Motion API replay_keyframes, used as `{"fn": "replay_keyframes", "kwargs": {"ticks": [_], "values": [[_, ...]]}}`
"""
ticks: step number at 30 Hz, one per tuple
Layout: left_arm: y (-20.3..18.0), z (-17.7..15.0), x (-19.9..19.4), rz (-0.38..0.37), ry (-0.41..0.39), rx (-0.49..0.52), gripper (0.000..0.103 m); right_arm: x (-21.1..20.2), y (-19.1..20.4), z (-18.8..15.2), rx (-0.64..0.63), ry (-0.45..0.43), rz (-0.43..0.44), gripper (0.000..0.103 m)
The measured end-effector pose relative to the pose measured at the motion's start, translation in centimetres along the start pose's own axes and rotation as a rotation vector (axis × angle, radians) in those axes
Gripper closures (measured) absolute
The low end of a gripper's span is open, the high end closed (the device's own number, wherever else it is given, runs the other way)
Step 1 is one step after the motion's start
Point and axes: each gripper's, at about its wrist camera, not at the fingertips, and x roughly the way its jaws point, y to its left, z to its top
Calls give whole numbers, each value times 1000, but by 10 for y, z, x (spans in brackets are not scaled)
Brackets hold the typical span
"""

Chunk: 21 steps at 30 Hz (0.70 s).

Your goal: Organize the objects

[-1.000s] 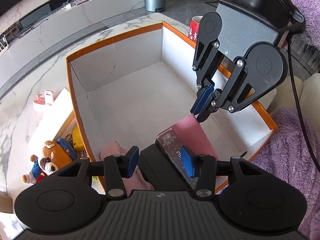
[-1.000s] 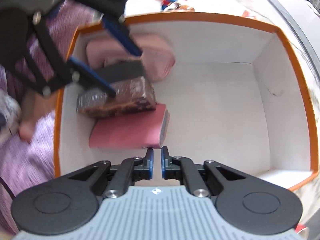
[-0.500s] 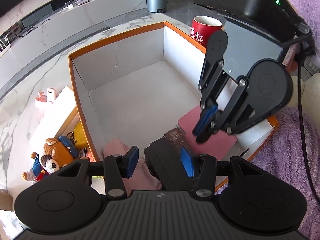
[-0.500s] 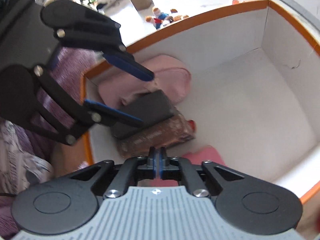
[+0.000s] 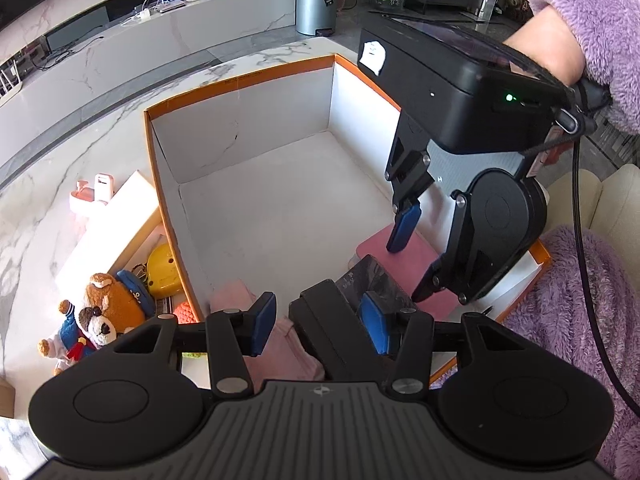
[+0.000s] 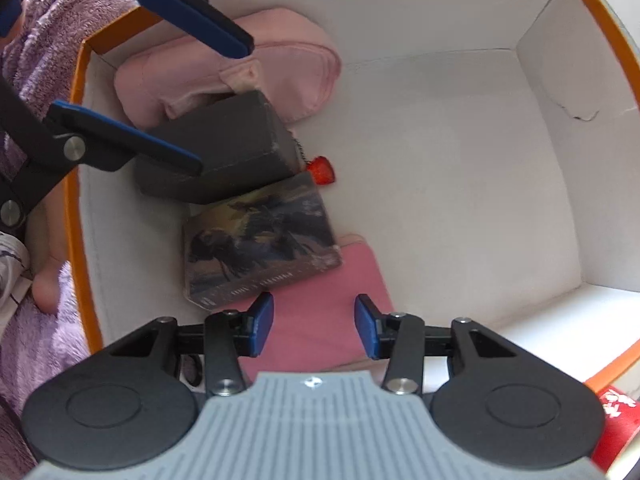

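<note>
Right tongs (image 6: 315, 326) were opening right above the pink book (image 6: 320, 320), nothing pinched; left tongs (image 5: 316, 322) hung half-wide over the dark case (image 6: 216, 148). Both sat in the orange box's (image 6: 74, 200) near corner. Best lift straight out, I'd say.

We count one orange-rimmed box (image 6: 536, 32) holding one pink cap (image 6: 288, 64), one dark block (image 6: 224, 140), one pictured book (image 6: 260, 240), one pink book (image 6: 320, 320); outside, one teddy bear (image 5: 100, 312) and one red cup (image 6: 612, 428).
</note>
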Motion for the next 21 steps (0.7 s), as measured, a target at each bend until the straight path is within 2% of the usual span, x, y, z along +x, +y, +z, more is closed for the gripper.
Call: {"fn": "replay_keyframes", "kwargs": {"ticks": [2,4,5,8,10,14,17,19,21], "values": [[1,-1,-1,-1,-3,-2,47,-2,1,1,-12,6,-18,54],[1,-1,-1,-3,-6,-2,47,-6,0,2,-39,21,-70,41],[1,-1,-1,-4,-7,-2,47,-8,-1,3,-50,28,-88,40],[0,-2,-1,-7,-9,-3,47,-10,-8,9,-47,45,-94,37],[0,-3,-1,-9,-10,-2,47,-10,-10,14,-41,38,-87,29],[0,-4,-3,-3,-12,-5,47,-8,-9,22,-16,23,-41,29],[1,-4,-3,-1,-13,-6,47,-4,-4,21,-47,42,-54,27],[1,-4,-3,-3,-11,-6,47,-5,-8,22,-38,40,-66,21],[0,-5,-2,-1,-9,-3,47,-6,-14,24,-25,40,-67,20]]}}
